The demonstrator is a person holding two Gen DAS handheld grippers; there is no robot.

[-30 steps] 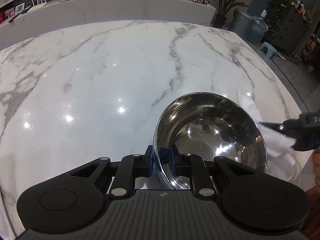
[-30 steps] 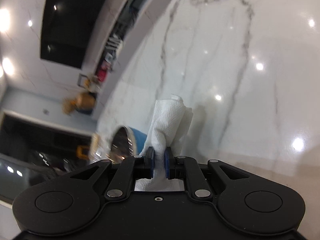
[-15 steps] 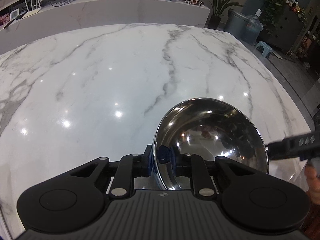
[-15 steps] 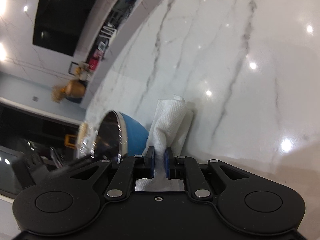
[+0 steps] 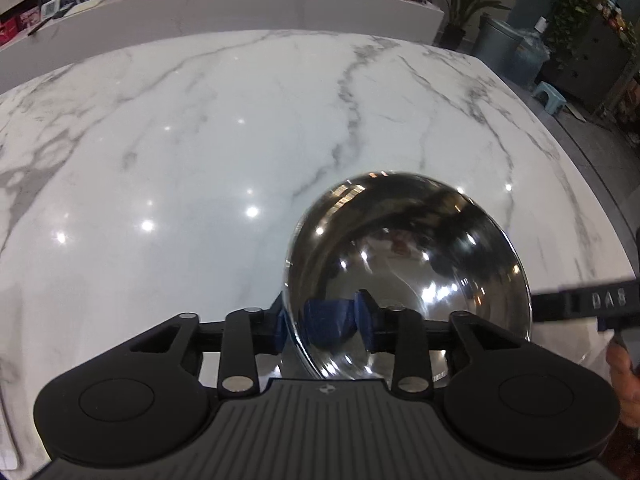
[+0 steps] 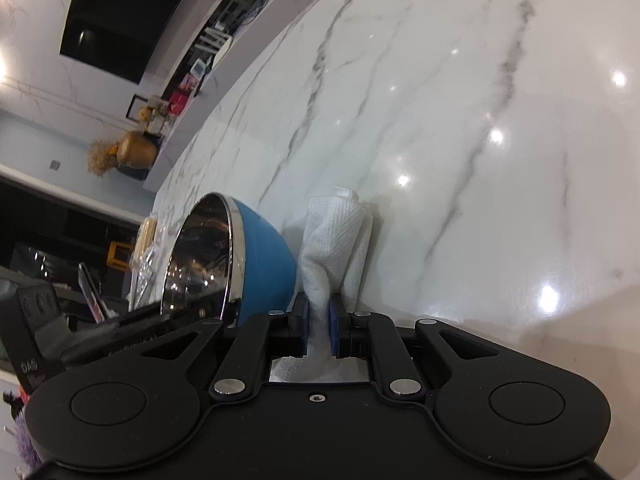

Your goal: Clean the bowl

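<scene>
Steel bowl (image 5: 404,264) in left claw (image 5: 322,320)

Glossy white marble countertop (image 5: 224,152), grey-veined, dotted with lamp reflections. Farther off, possibly packets (image 6: 146,236) lying on it; too blurred to tell.

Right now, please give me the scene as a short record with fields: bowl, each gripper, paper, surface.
bowl: steel inside, blue outside, tilted on its side, rim clamped
left gripper: shut on the bowl rim, one finger inside
right gripper: shut on the paper towel
paper towel: white, crumpled, beside the bowl's blue outside, not inside it
surface: marble table
</scene>
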